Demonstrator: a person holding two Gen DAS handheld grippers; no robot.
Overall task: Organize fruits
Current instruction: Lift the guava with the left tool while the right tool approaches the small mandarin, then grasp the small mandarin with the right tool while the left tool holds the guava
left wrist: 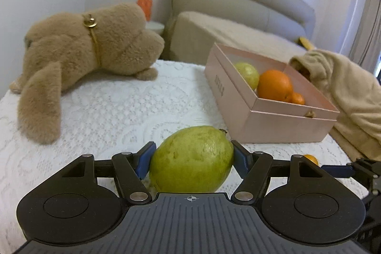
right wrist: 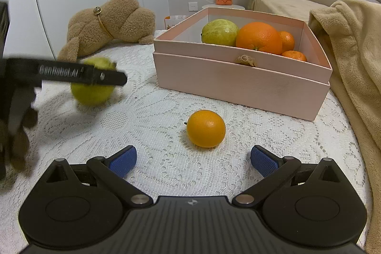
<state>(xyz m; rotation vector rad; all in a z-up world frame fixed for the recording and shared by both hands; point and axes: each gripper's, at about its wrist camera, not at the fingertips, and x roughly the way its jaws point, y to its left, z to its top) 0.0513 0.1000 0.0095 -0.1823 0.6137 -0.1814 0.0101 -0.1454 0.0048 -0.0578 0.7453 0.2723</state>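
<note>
Guava (left wrist: 192,158) clamped between left gripper (left wrist: 193,157) jaws.

left gripper (left wrist: 191,160) | right gripper (right wrist: 193,160) | black linkages | blue ribbed fingers (right wrist: 122,162) | silver pivot screws | grey ribbed body

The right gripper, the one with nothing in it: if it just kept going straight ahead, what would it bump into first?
Most likely the small orange on the lace cloth, which lies just ahead between the open right gripper fingers. Behind it stands the pink box.
</note>
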